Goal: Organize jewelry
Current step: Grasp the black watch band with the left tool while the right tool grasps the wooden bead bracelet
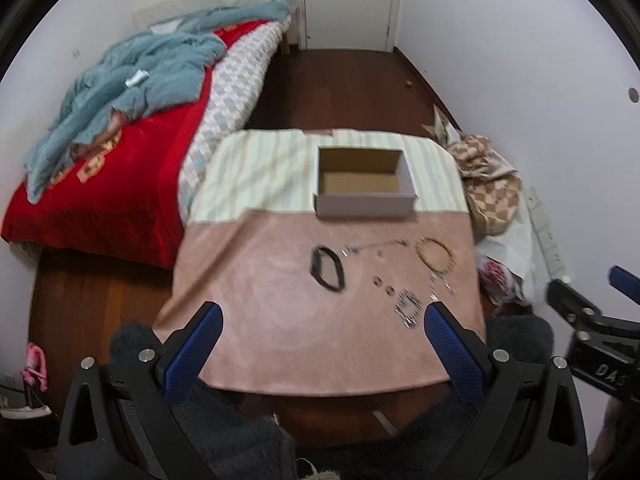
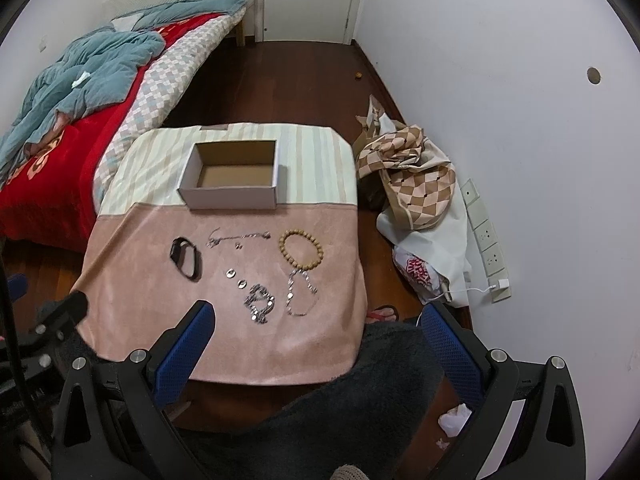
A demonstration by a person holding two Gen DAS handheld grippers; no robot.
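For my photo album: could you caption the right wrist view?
Open right gripper above jewelry, wooden bead bracelet included, before an empty cardboard box.

The table [image 2: 224,344] is covered with a matt pink cloth that looks soft like suede, and a striped woven cloth [image 2: 316,168] lies at its far part. The box [image 2: 228,196] is plain cardboard, brown inside and pale outside, not glossy. The bead bracelet [image 2: 301,250] looks like matt wood. The chains [image 2: 299,292] and the small rings [image 2: 235,278] are shiny metal. The black band [image 2: 185,263] looks smooth, like plastic or rubber. The floor [image 2: 280,80] is dark polished wood. The pads [image 2: 182,354] on the jaws are blue with a rough dotted texture.
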